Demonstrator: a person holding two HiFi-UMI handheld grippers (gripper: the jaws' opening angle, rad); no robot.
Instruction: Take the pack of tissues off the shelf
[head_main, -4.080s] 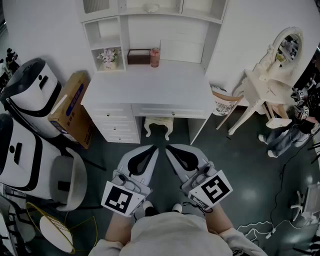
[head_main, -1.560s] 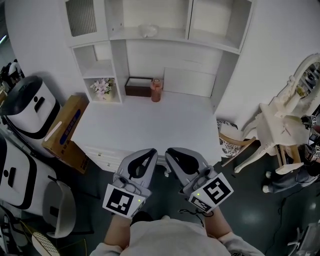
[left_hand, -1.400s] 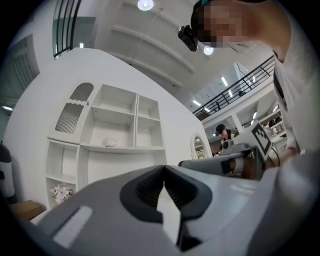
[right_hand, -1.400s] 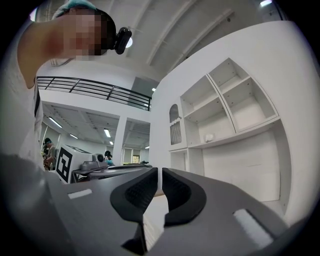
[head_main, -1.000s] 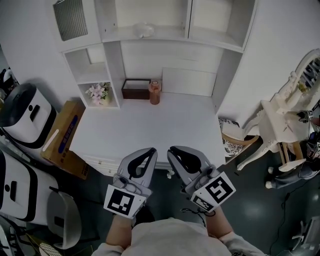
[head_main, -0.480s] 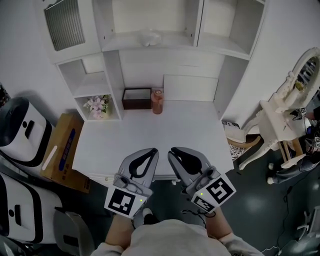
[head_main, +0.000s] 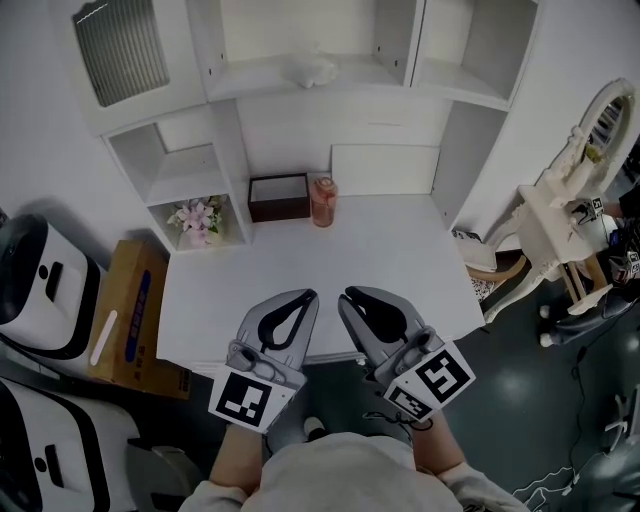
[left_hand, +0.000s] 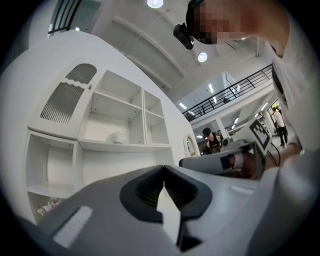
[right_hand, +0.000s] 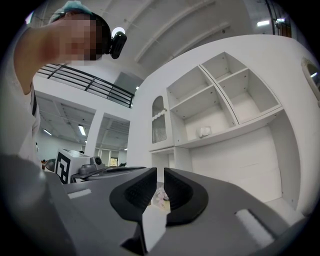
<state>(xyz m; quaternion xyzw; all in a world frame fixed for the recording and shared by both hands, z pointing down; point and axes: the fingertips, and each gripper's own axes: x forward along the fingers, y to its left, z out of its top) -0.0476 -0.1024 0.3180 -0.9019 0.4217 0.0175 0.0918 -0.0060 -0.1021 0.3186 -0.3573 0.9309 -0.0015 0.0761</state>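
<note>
Well ahead of both tools and above them, on the shelf (head_main: 260, 80) over the bench (head_main: 300, 255): pack of tissues (head_main: 312, 70), white, lying alone, untouched. Left tool (head_main: 306, 294): clenched, jaw tips touching, nothing gripped. Right tool (head_main: 349, 293): released by a narrow slit only, nothing between the jaws. Held side by side over the near edge of the bench, tips pointing toward the shelving. Farther ahead, at the back of the bench: brown box (head_main: 278, 197), pink jar (head_main: 322, 201) just beside its right end. Ahead and left of the left tool, at bench level: flowers (head_main: 198, 218)
</note>
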